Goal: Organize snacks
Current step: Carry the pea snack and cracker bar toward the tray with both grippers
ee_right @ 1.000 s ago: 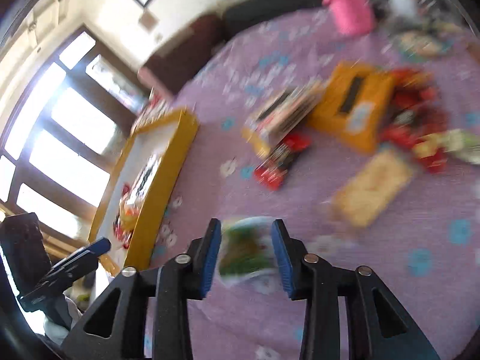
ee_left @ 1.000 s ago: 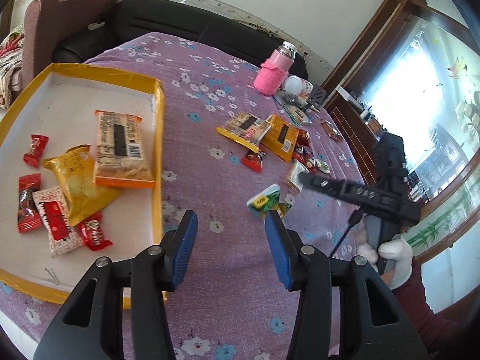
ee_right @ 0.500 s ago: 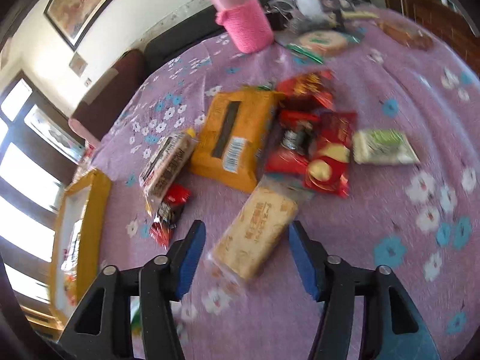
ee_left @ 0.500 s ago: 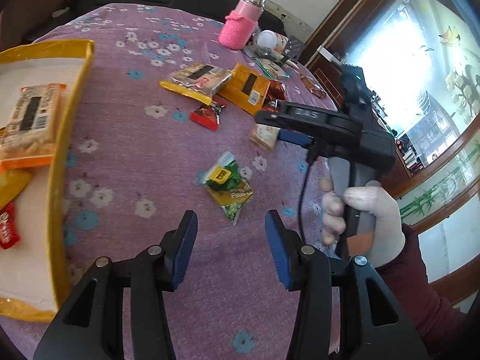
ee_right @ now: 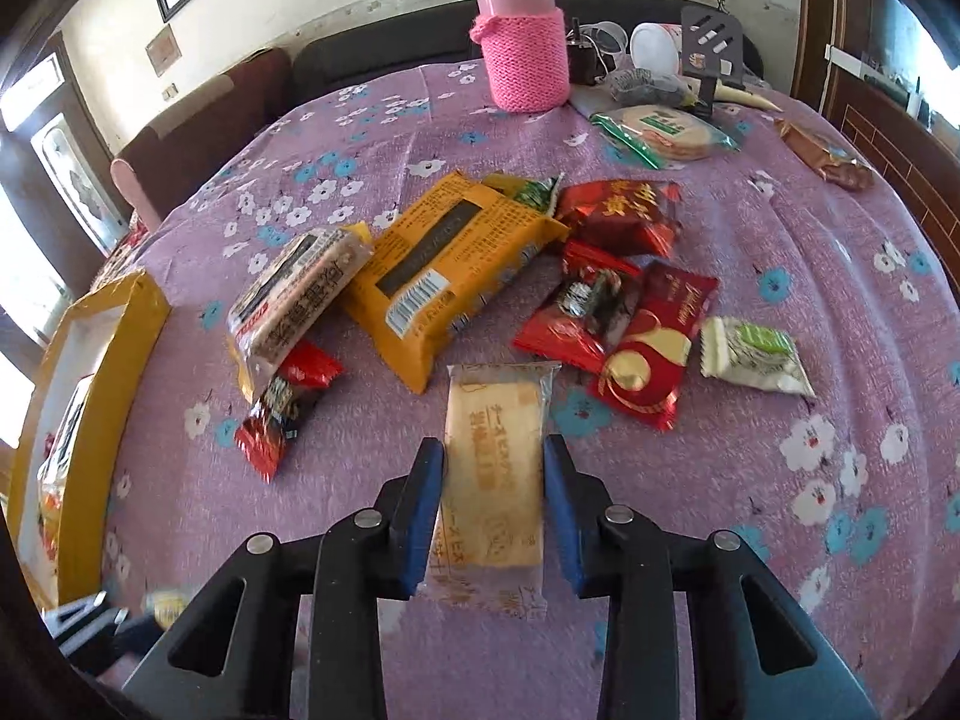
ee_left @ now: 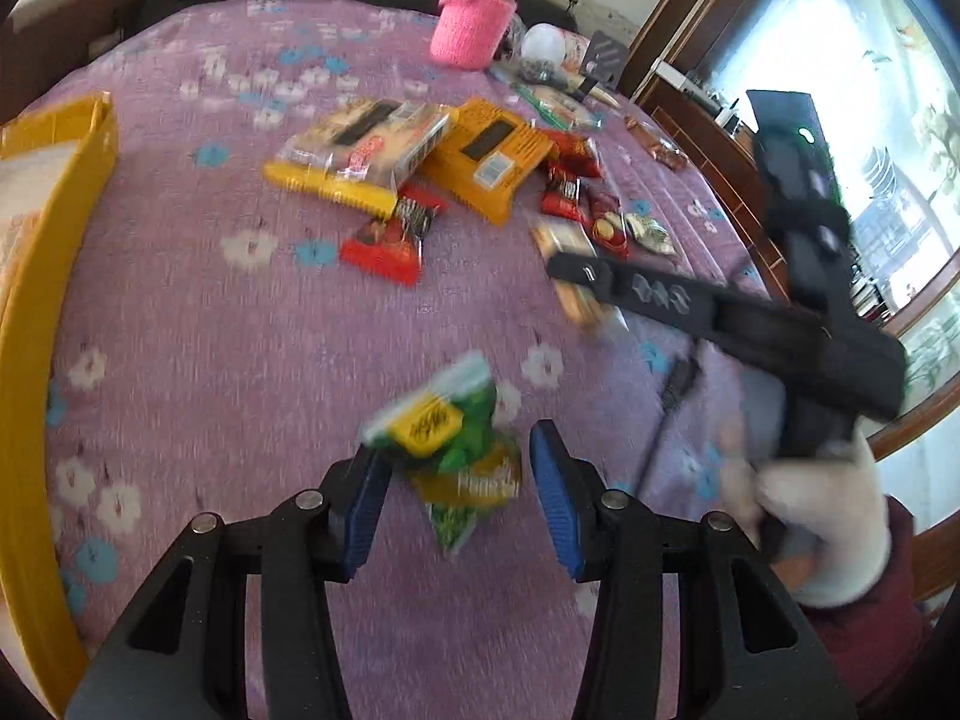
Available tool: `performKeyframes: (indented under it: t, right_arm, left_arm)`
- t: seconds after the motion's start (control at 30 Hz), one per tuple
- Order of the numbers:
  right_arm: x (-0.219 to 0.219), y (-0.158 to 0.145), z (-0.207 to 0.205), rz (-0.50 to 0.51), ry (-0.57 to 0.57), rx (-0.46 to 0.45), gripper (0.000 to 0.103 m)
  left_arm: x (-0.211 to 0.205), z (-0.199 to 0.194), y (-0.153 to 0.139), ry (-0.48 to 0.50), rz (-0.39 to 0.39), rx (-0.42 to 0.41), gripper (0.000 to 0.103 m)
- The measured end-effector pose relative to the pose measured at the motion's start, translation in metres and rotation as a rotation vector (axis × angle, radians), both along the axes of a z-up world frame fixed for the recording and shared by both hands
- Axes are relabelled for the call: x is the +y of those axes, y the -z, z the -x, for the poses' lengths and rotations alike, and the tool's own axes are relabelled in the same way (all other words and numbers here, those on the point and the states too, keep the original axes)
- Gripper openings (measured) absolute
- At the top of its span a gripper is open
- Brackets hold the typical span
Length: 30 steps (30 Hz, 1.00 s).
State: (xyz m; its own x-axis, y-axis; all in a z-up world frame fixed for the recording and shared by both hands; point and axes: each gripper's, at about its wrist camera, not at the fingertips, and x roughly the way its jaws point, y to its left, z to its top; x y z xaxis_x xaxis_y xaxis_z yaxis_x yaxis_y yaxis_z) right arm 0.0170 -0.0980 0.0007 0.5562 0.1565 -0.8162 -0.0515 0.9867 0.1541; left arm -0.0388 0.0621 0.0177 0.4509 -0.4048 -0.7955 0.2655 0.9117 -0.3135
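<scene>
My left gripper (ee_left: 459, 504) is open, its blue pads on either side of a green and yellow snack packet (ee_left: 456, 450) lying on the purple cloth. My right gripper (ee_right: 493, 510) is open around a pale cracker packet (ee_right: 495, 474), pads beside it without squeezing. A yellow tray (ee_left: 36, 312) lies at the left and also shows in the right wrist view (ee_right: 102, 360). Several snacks sit mid-table: an orange pack (ee_right: 450, 264), a clear biscuit pack (ee_right: 294, 300), red wrappers (ee_right: 648, 336), a white-green packet (ee_right: 753, 354).
A pink-sleeved bottle (ee_right: 525, 42) stands at the far edge with a round wafer pack (ee_right: 660, 129), a cup and clutter beside it. A dark sofa runs behind the table. The right hand and its gripper (ee_left: 798, 324) cross the left wrist view.
My left gripper swung away from the tray and closed in on the green packet. My right gripper let that packet go, moved right and came down around the pale cracker packet.
</scene>
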Motion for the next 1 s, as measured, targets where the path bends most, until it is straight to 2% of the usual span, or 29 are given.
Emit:
performKeyframes:
  t: [0.07,0.2,0.3,0.5,0.7,0.9,1.0]
  right_arm:
    - [-0.008,0.0,0.007,-0.031,0.0,0.004,0.035]
    - [-0.027,0.0,0.022,-0.11,0.009,0.017,0.035]
    - [-0.035,-0.003,0.032,-0.144,0.012,0.012,0.035]
    - [-0.027,-0.018,0.048,-0.201,-0.034,-0.009,0.035]
    - [0.013,-0.048,0.066,-0.237,-0.132,-0.06,0.034]
    - [0.082,-0.073,0.076,-0.248,-0.278,-0.083,0.034]
    - [0.119,-0.08,0.073,-0.248,-0.339,-0.074,0.034]
  left_arm:
    - [-0.004,0.0,-0.001,-0.003,-0.049,-0.023,0.034]
    - [0.0,0.001,-0.001,-0.014,-0.044,-0.031,0.033]
    - [0.006,0.008,-0.004,-0.026,-0.022,-0.031,0.033]
    - [0.036,0.027,-0.026,-0.077,0.075,-0.053,0.033]
    - [0.095,0.052,-0.05,-0.196,0.118,-0.109,0.033]
    - [0.176,0.067,-0.063,-0.376,0.129,-0.155,0.033]
    - [0.208,0.062,-0.072,-0.427,0.129,-0.174,0.033]
